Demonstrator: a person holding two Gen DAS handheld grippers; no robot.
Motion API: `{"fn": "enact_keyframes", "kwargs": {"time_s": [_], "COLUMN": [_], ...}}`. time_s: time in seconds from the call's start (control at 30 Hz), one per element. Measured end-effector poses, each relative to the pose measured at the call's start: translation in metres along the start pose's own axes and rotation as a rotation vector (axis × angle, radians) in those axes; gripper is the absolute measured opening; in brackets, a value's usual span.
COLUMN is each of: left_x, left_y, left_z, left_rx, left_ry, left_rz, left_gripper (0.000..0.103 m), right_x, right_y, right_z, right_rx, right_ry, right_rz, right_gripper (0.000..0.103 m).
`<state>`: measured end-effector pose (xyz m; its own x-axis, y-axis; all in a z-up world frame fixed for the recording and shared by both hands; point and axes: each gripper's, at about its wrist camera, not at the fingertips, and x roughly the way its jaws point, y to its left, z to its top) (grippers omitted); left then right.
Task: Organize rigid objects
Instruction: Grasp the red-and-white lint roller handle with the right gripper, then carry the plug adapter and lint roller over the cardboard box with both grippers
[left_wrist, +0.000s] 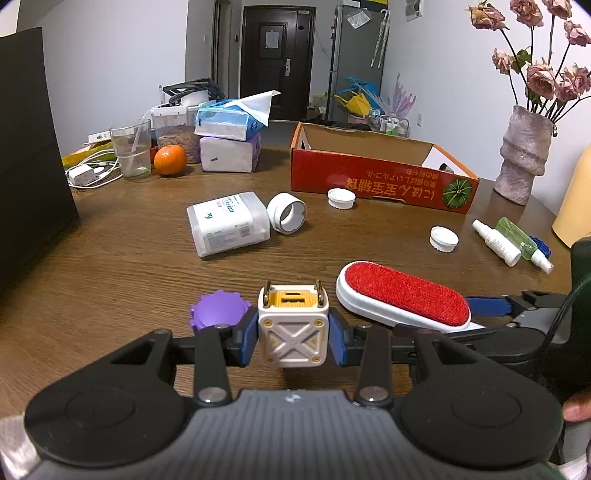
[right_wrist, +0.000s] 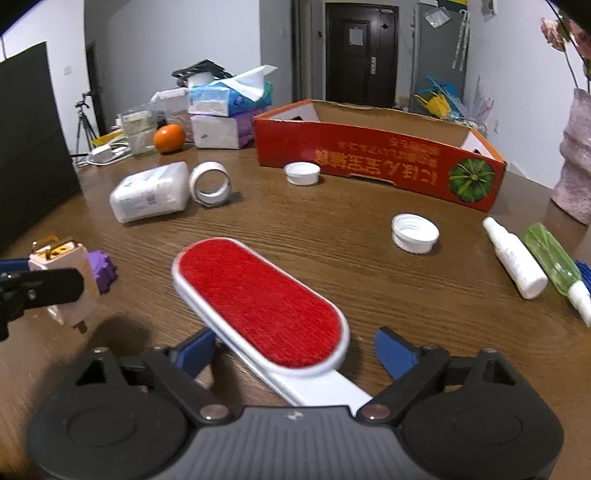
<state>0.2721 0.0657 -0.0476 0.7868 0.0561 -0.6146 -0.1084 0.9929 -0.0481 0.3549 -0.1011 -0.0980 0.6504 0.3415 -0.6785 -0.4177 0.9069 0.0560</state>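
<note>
plastic cube clamped, brush straddled but not yet gripped

hard white and yellow plastic makes up the charger cube (left_wrist: 293, 332), which is pinched on its two flat side faces by the blue pads of the left gripper (left_wrist: 293, 338). it is held near the front edge of the wooden table (left_wrist: 129, 266), metal prongs pointing away, and in the right wrist view it appears lifted clear of the wood. the cube is judged light, stiff and not fragile; its flat sides suit a squeeze, though the smooth shell could slip if the grip is slackened, and the prongs are best kept free of contact.

a purple gear-shaped piece (left_wrist: 218, 308) lies on the table just beside the cube.

the red lint brush (right_wrist: 258, 302) lies on the table near the front edge, its white handle (right_wrist: 325, 391) running back between the fingers of the right gripper (right_wrist: 295, 350). those fingers are spread wide, one on each side, and no contact with the brush is seen. the brush is judged rigid and light, but long, so a hold on the narrow handle close to the head is advised; the red pile is soft and would yield under the pads.

the red cardboard box (right_wrist: 376, 158) stands open towards the far edge and is judged the likely destination.
</note>
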Motion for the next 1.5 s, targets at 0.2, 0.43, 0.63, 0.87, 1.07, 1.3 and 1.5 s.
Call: {"fn": "enact_keyframes", "kwargs": {"time_s": [0.2, 0.43, 0.63, 0.87, 1.07, 1.3, 1.5], "left_x": [-0.004, -0.007, -0.007, -0.005, -0.001, 0.009, 0.021], "left_y": [-0.002, -0.008, -0.016, -0.029, -0.041, -0.056, -0.068], "left_z": [0.003, 0.008, 0.015, 0.030, 0.051, 0.074, 0.094], "left_rx": [-0.006, -0.007, -0.007, -0.006, -0.009, -0.011, -0.025], "left_ry": [-0.017, -0.032, -0.045, -0.072, -0.100, -0.124, -0.143], "left_rz": [-0.002, -0.013, -0.025, -0.031, -0.039, -0.044, -0.046], "left_gripper": [0.040, 0.040, 0.040, 0.040, 0.040, 0.040, 0.040], "right_x": [-0.007, -0.017, -0.030, -0.048, -0.060, -0.066, -0.061], "right_y": [0.003, -0.002, -0.011, -0.023, -0.036, -0.053, -0.064], "right_z": [-0.002, -0.005, -0.005, 0.005, 0.019, 0.036, 0.052], "right_rx": [-0.012, 0.021, 0.053, 0.060, 0.064, 0.093, 0.115], "right_ry": [-0.032, -0.063, -0.111, -0.171, -0.226, -0.268, -0.288], "right_rz": [0.024, 0.004, -0.012, -0.050, -0.108, -0.142, -0.156], "right_gripper": [0.058, 0.056, 0.055, 0.055, 0.055, 0.055, 0.055]}}
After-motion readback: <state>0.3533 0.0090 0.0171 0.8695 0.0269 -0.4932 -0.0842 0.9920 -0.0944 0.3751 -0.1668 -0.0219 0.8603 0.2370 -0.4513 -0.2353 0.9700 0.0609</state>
